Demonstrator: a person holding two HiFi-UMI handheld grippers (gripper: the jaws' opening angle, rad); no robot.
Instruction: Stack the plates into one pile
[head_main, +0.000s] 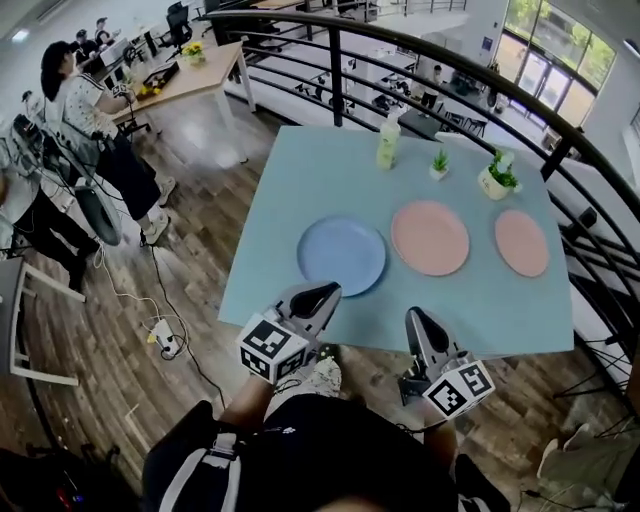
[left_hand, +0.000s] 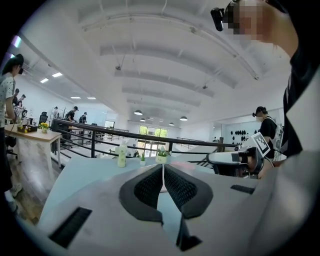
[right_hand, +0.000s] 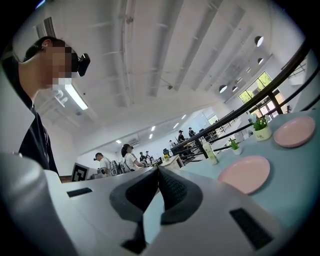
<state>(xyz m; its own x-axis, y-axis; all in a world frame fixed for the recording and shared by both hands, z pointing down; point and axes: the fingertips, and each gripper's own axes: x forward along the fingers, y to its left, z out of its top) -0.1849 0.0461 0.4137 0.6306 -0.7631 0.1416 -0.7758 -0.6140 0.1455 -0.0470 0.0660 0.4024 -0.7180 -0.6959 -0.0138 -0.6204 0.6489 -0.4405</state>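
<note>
Closest to me, low in the head view, both grippers reach out over the near edge of the table (head_main: 290, 200). My left gripper (head_main: 325, 293) is clenched, its jaws pressed together with nothing between them. It lies almost level and points slantwise toward the far right corner. Its tip is just beside the near rim of the blue plate (head_main: 342, 255), and I cannot tell whether it touches. My right gripper (head_main: 416, 318) is likewise clamped tight on nothing. It is level and aimed toward the far edge with a slight lean to the left, and it is well short of any plate.

All three plates lie flat and face up, each apart from the next, in one row running roughly parallel to the near edge. Being round, they have no long axis of their own. The blue plate is the one toward the left edge and sits closest to the near edge. A pink plate (head_main: 430, 237) takes the middle, and a second pink plate (head_main: 521, 242) lies by the right edge. None rests on another.

Along the far edge stand a bottle (head_main: 388, 140), a small plant (head_main: 439, 163) and a bigger plant (head_main: 497, 176) in a pale pot.
</note>
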